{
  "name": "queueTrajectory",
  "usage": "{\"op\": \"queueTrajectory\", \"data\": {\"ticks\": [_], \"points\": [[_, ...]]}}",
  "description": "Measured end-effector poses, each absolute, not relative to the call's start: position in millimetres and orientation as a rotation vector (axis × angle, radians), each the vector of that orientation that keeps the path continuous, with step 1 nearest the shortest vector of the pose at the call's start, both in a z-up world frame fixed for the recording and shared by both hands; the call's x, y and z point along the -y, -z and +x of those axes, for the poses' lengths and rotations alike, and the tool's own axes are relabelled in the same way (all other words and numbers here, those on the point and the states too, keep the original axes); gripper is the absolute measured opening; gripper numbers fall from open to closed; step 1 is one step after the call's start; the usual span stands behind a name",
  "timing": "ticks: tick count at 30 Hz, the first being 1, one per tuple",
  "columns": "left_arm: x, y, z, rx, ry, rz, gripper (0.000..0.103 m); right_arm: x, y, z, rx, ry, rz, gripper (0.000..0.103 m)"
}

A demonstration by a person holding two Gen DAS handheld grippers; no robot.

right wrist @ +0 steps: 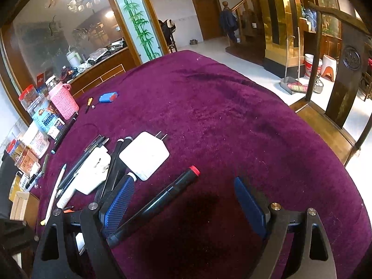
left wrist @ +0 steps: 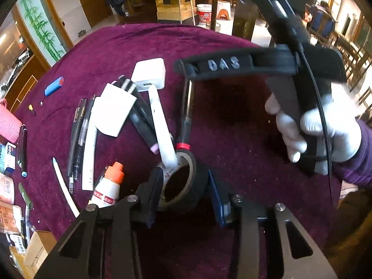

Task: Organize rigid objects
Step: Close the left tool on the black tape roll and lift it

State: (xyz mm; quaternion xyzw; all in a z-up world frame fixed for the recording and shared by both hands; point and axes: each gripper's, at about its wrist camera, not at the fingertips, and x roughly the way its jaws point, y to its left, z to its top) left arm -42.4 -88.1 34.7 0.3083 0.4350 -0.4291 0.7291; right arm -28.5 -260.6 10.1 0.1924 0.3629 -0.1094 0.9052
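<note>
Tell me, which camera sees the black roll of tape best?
The left wrist view. The roll of black tape sits right between the left gripper's open fingers, its hollow middle showing. The right wrist view doesn't show the tape at all.

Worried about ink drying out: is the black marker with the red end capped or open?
Cannot tell for certain. The black marker lies flat on the purple cloth between the right gripper's open jaws; no bare tip shows.

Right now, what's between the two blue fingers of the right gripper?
In the right wrist view, the black marker with the red cap lies slanted between the open right gripper's fingers, beside the left one; otherwise only purple cloth.
</note>
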Motion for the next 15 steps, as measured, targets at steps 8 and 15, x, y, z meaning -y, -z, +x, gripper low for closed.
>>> {"op": "queueTrajectory", "data": {"ticks": [8,15], "points": [[82.2,-30.5,-60.3,-0.946,0.869,0.627,0.013,262.2,-8.5,-28.3,-0.754,0.223,0.41,0.09],[40.4,-68.5,-79.5,-0.889,0.823,0.387,0.013,263.7,-6.5,-26.8,-0.759,0.22,0.43,0.09]]}}
